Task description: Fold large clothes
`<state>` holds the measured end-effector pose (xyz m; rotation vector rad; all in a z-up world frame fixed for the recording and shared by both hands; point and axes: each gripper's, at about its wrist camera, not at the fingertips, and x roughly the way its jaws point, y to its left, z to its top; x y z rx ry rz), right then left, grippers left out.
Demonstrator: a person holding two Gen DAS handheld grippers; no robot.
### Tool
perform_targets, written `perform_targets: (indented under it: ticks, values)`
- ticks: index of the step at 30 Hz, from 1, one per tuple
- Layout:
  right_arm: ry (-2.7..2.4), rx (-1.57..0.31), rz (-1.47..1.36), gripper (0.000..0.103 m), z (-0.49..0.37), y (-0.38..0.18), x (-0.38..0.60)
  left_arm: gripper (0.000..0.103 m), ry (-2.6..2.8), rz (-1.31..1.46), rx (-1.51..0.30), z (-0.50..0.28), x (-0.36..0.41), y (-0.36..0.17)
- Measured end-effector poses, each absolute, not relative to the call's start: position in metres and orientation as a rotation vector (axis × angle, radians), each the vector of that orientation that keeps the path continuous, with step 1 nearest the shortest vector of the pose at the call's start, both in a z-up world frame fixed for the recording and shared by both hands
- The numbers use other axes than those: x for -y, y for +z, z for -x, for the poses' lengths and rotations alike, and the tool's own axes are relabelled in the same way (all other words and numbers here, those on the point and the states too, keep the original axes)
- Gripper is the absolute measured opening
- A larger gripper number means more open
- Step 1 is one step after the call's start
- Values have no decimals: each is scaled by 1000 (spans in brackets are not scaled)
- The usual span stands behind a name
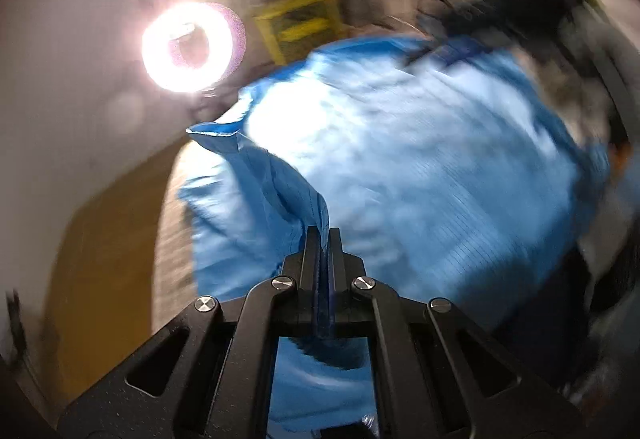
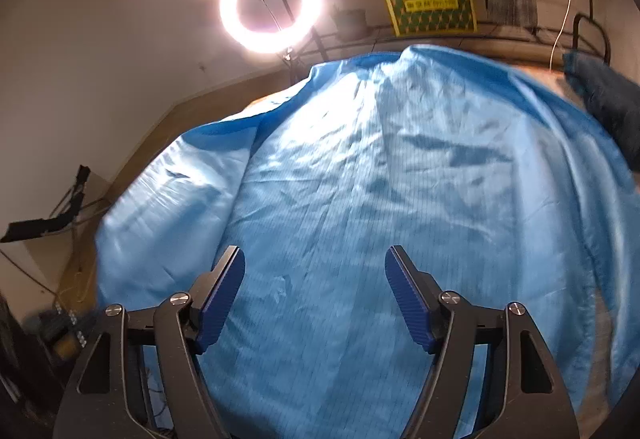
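Observation:
A large light-blue garment [image 2: 360, 179] lies spread over the table and fills most of the right wrist view. My right gripper [image 2: 315, 259] hovers over its near part, jaws apart, with no cloth pinched between the blue pads [image 2: 408, 299]. In the blurred left wrist view my left gripper [image 1: 323, 233] is shut on a fold of the same blue garment [image 1: 400, 159]; a sleeve-like strip [image 1: 256, 167] rises from the jaws and ends in a hemmed edge at the left.
A bright ring light [image 2: 270, 7] stands beyond the table's far edge, also seen as the ring light [image 1: 188, 47] at the left. A yellow-green box [image 2: 428, 1] sits against the back wall. A dark blue cloth [image 2: 608, 107] lies at the right. Tripod legs [image 2: 52, 215] stand at the left.

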<state>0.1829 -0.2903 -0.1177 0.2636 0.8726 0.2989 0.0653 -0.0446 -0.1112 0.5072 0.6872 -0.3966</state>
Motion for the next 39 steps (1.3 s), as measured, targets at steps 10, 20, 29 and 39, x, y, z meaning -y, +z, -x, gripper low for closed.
perform_targets:
  ticks: [10, 20, 29, 39]
  values:
    - [417, -1038, -346, 65, -193, -157, 287, 21, -485, -454, -836, -47, 52, -141]
    - [515, -1176, -341, 65, -184, -189, 256, 56, -455, -128, -896, -30, -17, -127]
    - [547, -1290, -293, 37, -174, -212, 234, 56, -331, 322, -1198, -118, -69, -193]
    - [609, -1389, -338, 7, -166, -230, 223, 0, -293, 484, -1221, -149, -89, -216]
